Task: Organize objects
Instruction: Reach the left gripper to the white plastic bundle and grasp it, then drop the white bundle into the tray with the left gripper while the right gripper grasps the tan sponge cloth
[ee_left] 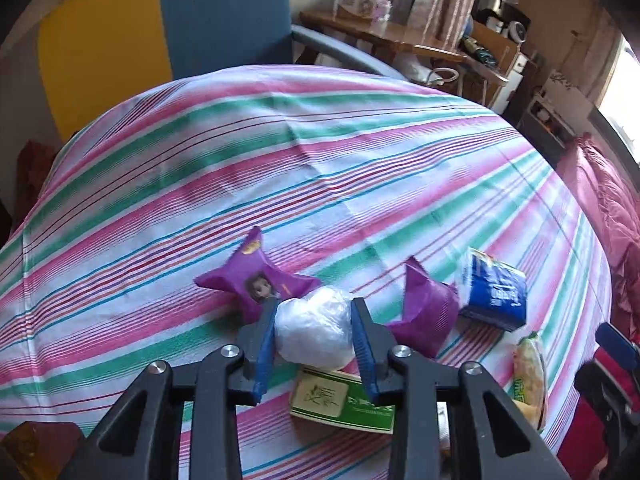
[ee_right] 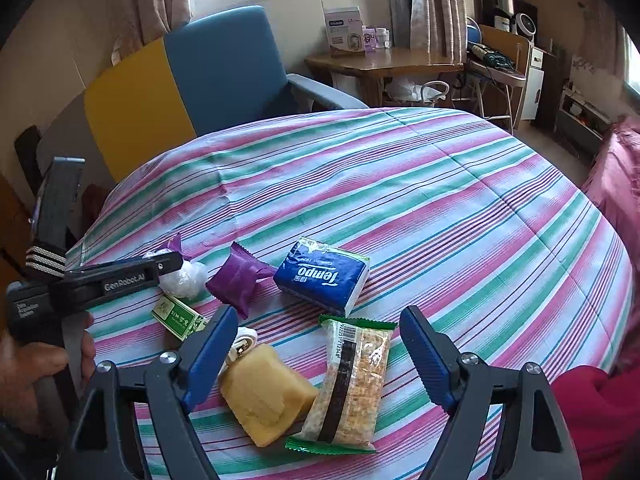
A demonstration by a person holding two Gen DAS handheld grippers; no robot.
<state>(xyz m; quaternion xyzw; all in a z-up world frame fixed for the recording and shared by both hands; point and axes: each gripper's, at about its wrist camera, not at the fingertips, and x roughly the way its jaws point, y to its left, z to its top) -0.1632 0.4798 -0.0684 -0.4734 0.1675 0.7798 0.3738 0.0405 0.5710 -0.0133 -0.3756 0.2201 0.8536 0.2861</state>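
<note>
Stripes of pink, green and white ran across the cloth [ee_right: 440, 200] on the table. The left gripper [ee_left: 314, 322] tilted down at the table, and its 2 blue fingers [ee_left: 266, 344] squeezed a crumpled white plastic ball [ee_left: 314, 328]. In the right wrist view, a hand [ee_right: 28, 372] held that gripper's black handle, which read "GenRobot.AI". The right gripper [ee_right: 318, 332] also tilted down, its jaws spread wide over a snack bar in a green-edged wrapper [ee_right: 348, 384] and a yellow block [ee_right: 264, 392], touching neither. A blue tissue pack [ee_right: 322, 276] read "tempo". Near it lay a purple packet [ee_right: 238, 276] and a small green box [ee_right: 178, 316].
</note>
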